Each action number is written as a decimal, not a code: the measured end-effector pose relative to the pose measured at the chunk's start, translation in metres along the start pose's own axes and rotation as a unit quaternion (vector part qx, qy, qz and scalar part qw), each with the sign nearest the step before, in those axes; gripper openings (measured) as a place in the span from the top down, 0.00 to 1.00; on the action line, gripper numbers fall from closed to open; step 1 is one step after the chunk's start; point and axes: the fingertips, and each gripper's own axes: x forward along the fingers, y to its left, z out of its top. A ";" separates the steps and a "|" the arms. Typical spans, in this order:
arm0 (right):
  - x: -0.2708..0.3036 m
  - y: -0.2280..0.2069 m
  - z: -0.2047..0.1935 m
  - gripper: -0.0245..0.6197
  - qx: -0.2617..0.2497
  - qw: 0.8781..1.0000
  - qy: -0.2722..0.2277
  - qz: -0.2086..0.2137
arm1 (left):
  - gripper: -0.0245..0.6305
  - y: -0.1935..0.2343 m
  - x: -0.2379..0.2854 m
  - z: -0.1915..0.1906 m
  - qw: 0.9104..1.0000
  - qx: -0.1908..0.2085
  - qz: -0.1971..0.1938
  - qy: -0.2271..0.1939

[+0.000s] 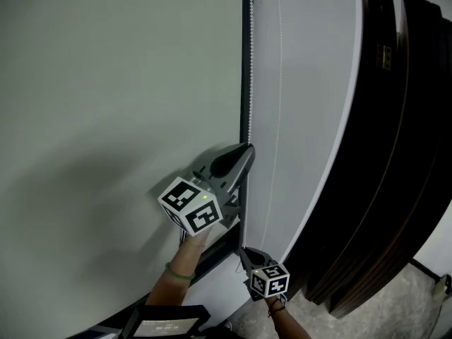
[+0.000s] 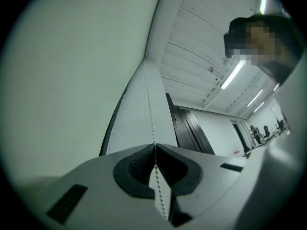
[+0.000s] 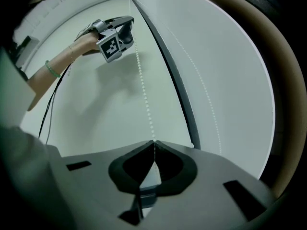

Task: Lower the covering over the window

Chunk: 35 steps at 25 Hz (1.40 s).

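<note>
The white roller blind point(image 1: 304, 83) hangs flat to the right of a dark frame strip point(image 1: 244, 62). A bead chain point(image 1: 249, 83) runs down beside that strip. My left gripper point(image 1: 245, 150) points up and is shut on the chain, which passes between its closed tips in the left gripper view point(image 2: 154, 146). Below it, my right gripper point(image 1: 244, 250) is shut on the same bead chain point(image 3: 144, 95), which enters its tips point(image 3: 153, 142). The right gripper view shows the left gripper point(image 3: 128, 25) higher up the chain. A second strand point(image 1: 279, 83) hangs in front of the blind.
A pale green wall point(image 1: 106, 119) fills the left. Dark wooden door panels point(image 1: 402, 154) stand close on the right of the blind. A dark device with a lit screen point(image 1: 166, 325) sits at the bottom edge, and speckled floor point(image 1: 395, 309) shows at the lower right.
</note>
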 end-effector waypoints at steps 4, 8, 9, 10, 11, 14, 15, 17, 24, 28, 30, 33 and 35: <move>0.000 0.002 -0.035 0.94 -0.004 0.999 0.046 -0.005 | 0.95 0.005 -0.013 -0.036 0.998 0.035 0.024 0.052; -0.011 -0.005 -0.077 0.94 0.030 0.996 0.077 -0.015 | 0.95 0.010 -0.039 -0.069 0.998 -0.007 0.044 0.046; -0.015 -0.008 -0.083 0.94 0.027 0.996 0.087 -0.022 | 0.95 0.009 -0.045 -0.075 0.998 -0.003 0.048 0.048; -0.019 -0.012 -0.085 0.94 0.022 0.995 0.094 -0.029 | 0.95 0.008 -0.050 -0.081 0.997 0.001 0.051 0.054; -0.023 -0.016 -0.083 0.94 0.020 0.995 0.096 -0.035 | 0.95 0.006 -0.055 -0.090 0.997 0.002 0.052 0.064; -0.036 -0.028 -0.045 0.94 0.035 0.997 0.057 -0.036 | 0.95 0.001 -0.072 -0.137 0.991 -0.006 0.056 0.122; -0.040 -0.031 -0.025 0.94 0.041 0.998 0.035 -0.034 | 0.95 0.000 -0.081 -0.159 0.987 -0.016 0.060 0.145; -0.050 -0.034 0.021 0.94 0.045 0.999 -0.010 -0.025 | 0.95 -0.003 -0.099 -0.199 0.980 -0.048 0.072 0.178; -0.074 0.011 0.209 0.87 -0.036 0.986 -0.152 0.065 | 0.95 -0.017 -0.120 -0.244 0.976 -0.088 0.067 0.187; -0.075 0.044 0.292 0.80 -0.086 0.970 -0.203 0.101 | 0.96 -0.022 -0.119 -0.249 0.976 -0.091 0.064 0.185; -0.068 0.051 0.322 0.79 -0.112 0.966 -0.211 0.101 | 0.96 -0.025 -0.118 -0.250 0.976 -0.093 0.062 0.184; -0.059 0.063 0.361 0.79 -0.125 0.959 -0.224 0.118 | 0.96 -0.030 -0.116 -0.252 0.976 -0.096 0.057 0.185; -0.055 0.072 0.384 0.79 -0.133 0.955 -0.231 0.131 | 0.96 -0.029 -0.115 -0.252 0.977 -0.098 0.057 0.183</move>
